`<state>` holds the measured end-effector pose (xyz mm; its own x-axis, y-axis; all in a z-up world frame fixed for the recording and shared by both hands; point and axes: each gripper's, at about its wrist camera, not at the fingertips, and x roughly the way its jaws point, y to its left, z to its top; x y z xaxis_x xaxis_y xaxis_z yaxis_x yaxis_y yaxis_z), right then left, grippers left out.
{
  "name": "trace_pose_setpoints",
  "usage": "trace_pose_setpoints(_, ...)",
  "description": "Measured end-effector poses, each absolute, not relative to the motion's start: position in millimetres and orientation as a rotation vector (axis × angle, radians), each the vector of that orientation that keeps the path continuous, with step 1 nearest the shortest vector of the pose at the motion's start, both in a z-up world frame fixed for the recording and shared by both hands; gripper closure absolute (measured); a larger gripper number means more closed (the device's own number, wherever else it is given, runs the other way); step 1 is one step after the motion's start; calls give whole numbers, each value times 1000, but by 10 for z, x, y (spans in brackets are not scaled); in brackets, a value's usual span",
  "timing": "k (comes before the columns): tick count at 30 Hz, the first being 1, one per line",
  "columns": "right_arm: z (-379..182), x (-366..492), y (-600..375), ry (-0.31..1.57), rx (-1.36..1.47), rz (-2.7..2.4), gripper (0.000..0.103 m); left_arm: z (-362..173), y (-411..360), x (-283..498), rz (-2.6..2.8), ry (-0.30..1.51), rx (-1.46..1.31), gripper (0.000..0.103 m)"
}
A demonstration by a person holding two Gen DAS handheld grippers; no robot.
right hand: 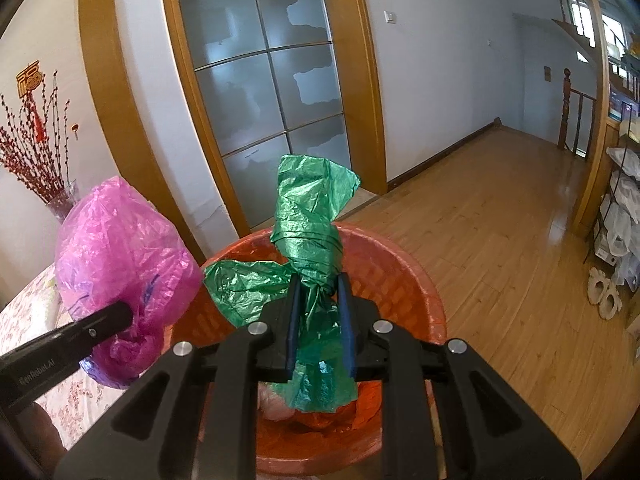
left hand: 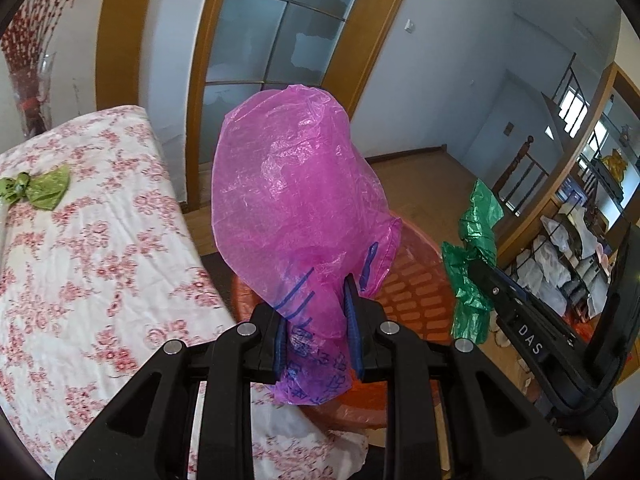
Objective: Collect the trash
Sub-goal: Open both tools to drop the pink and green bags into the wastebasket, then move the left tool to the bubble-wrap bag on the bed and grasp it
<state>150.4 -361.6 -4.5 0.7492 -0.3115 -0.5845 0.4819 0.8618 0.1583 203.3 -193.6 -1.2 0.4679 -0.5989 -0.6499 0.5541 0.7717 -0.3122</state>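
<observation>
My left gripper [left hand: 320, 320] is shut on a pink plastic bag [left hand: 296, 200] with blue writing, held above the orange bin [left hand: 416, 292]. The pink bag also shows in the right wrist view [right hand: 120, 264]. My right gripper [right hand: 320, 320] is shut on a knotted green plastic bag [right hand: 312, 224], held over the orange lined bin [right hand: 404, 280]. The green bag shows at the right of the left wrist view [left hand: 472, 256]. A light green knotted bag [left hand: 38, 190] lies on the floral tablecloth [left hand: 100, 260].
A vase of red branches [right hand: 36, 152] stands at the table's far end. A frosted glass door [right hand: 264, 92] with a wooden frame is behind the bin. Wooden floor [right hand: 500, 240] stretches right, with shelves of bagged goods [right hand: 620, 216] and a stair rail [right hand: 568, 108].
</observation>
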Motion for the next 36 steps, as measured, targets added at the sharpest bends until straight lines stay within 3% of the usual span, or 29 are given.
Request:
trace_pose_setpoints(6, -110, 1506, -3704, 579, 334, -458, 80, -114, -2055, 2071, -721, 855, -47, 76)
trace_pose_setpoints(11, -126, 1485, -3734, 582, 343, -467, 69, -207, -2078, 2082, -716, 885, -37, 68)
trace_pose_setpoints(15, -130, 1482, -3742, 580, 349, -473, 61, -256, -2038, 2090, -710, 902, -42, 55)
trace_pose_setpoints(19, -122, 1486, -3724, 584, 350, -470, 60, -262, -1954, 2081, -690, 902, -40, 55)
trace_pose_setpoints(30, -71, 1490, -3526, 585, 312, -431, 47, -198, -1307, 2143, -522, 852, -18, 48)
trace_pose_setpoints(36, -7, 1503, -3396, 580, 288, -404, 40, -110, -743, 2317, -358, 799, -10, 34)
